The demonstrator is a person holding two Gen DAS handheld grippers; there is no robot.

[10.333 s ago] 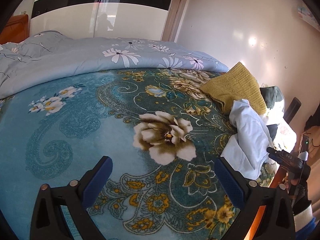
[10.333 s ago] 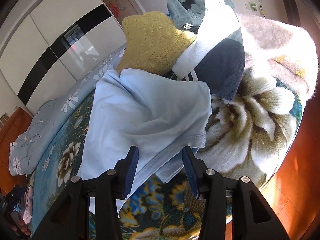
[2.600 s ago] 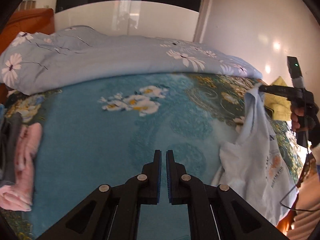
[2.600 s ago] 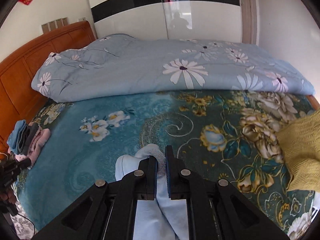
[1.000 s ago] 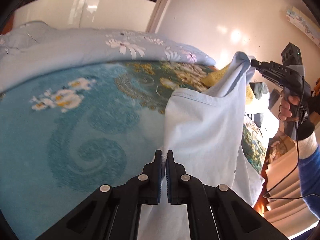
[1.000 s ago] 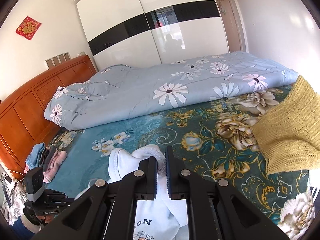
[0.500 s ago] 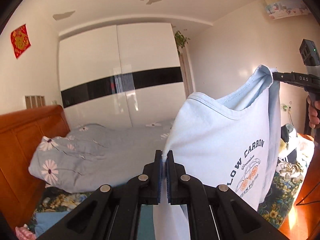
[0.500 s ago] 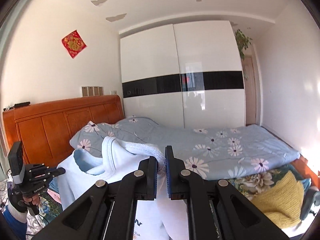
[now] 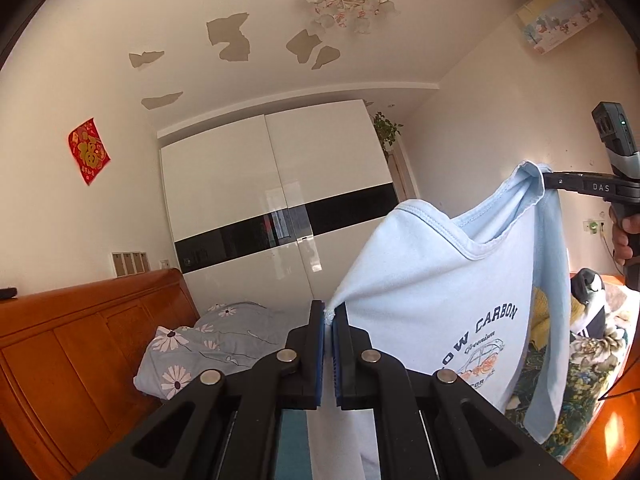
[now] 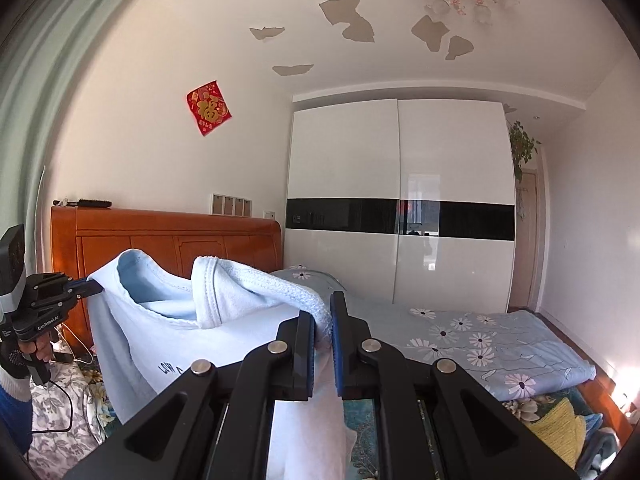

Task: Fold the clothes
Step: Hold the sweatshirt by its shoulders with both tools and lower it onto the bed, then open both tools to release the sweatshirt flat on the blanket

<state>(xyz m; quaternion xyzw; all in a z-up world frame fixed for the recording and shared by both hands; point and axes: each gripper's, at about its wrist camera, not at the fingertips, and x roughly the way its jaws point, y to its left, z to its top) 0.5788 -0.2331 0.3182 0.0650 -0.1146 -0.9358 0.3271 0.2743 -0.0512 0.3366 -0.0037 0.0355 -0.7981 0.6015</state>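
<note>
Both views are bright with daylight and sharp across most of the field. In the left wrist view, sunlight falls warm on the orange floor (image 9: pixel 616 436) at lower right of the wardrobe (image 9: pixel 276 216), whose glossy doors carry pale reflections. In the right wrist view a small blown-out patch of glare sits low beside the bed's quilt (image 10: pixel 480 344), right of the wardrobe (image 10: pixel 400 200). Fisheye distortion bends the walls and ceiling, and a black vignette rings each frame. The nearest black arms of each hand-held gripper look slightly soft.
</note>
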